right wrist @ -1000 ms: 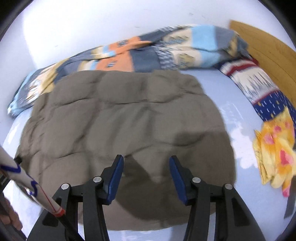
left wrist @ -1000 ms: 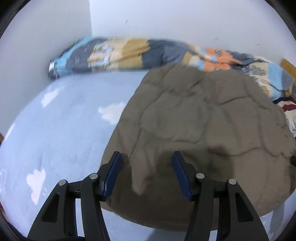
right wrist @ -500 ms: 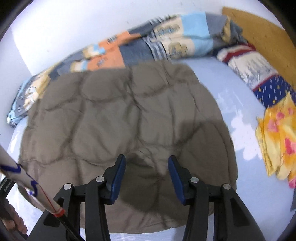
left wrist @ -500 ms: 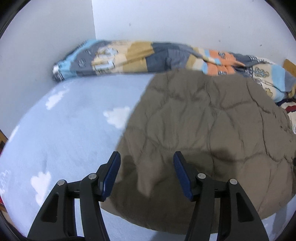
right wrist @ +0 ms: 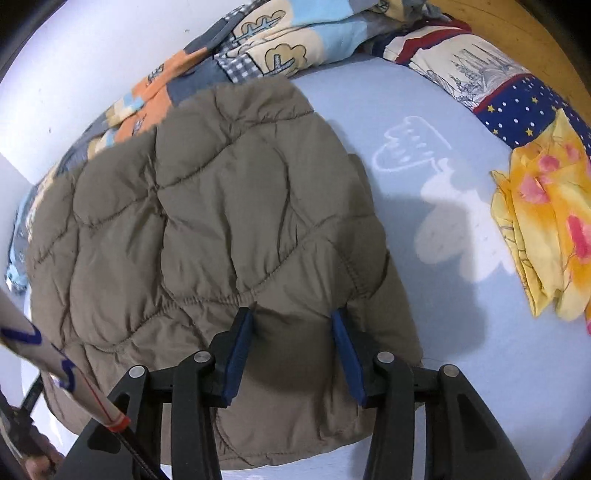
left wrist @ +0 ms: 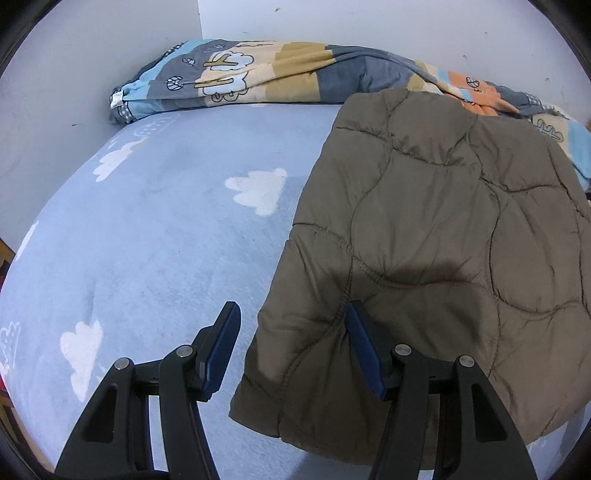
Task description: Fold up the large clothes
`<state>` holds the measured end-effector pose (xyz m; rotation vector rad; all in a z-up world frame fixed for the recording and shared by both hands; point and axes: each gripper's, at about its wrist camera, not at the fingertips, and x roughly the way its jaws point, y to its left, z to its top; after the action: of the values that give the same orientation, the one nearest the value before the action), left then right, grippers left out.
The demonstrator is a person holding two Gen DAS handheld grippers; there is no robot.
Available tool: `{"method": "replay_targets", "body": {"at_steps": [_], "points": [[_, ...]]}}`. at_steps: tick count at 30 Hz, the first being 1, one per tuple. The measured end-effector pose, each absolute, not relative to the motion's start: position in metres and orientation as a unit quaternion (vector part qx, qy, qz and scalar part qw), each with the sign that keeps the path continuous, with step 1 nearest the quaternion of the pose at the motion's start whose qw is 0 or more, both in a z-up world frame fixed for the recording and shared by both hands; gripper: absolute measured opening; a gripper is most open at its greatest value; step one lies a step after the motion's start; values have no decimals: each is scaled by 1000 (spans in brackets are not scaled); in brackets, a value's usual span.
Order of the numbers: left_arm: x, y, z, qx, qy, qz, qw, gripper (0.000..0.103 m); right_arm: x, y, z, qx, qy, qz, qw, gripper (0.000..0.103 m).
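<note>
A large brown quilted jacket (left wrist: 443, 229) lies flat on the light blue cloud-print bed sheet (left wrist: 155, 229). My left gripper (left wrist: 291, 343) is open and hangs over the jacket's near left edge, its right finger above the fabric and its left finger over the sheet. The jacket also shows in the right wrist view (right wrist: 207, 221). My right gripper (right wrist: 291, 350) is open, low over the jacket's near right part, with both blue fingertips touching or just above the fabric.
A patchwork blanket (left wrist: 258, 77) is bunched along the white wall. A star-print pillow (right wrist: 491, 85) and a yellow flowered cloth (right wrist: 546, 229) lie at the right. A wooden headboard (right wrist: 524, 29) is at the far right. A white pole (right wrist: 55, 365) crosses the lower left.
My left gripper has shifted left to the jacket's left edge. My right gripper has moved down and closer to the jacket's near right part. Both stayed open.
</note>
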<state>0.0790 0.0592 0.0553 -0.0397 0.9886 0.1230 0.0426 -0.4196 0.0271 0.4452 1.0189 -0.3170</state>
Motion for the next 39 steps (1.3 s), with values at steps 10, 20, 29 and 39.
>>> {"method": "replay_targets", "body": {"at_steps": [10, 20, 29, 39], "points": [[75, 105, 74, -81, 469, 51, 878, 59, 1, -464, 47, 243, 459, -145, 842, 50], [76, 80, 62, 2, 482, 77, 873, 59, -3, -472, 20, 255, 494, -149, 818, 49], [63, 128, 81, -119, 489, 43, 863, 68, -24, -486, 29, 314, 465, -125, 818, 57], [56, 134, 45, -220, 527, -3, 821, 68, -31, -483, 5, 368, 473, -105, 794, 75]]}}
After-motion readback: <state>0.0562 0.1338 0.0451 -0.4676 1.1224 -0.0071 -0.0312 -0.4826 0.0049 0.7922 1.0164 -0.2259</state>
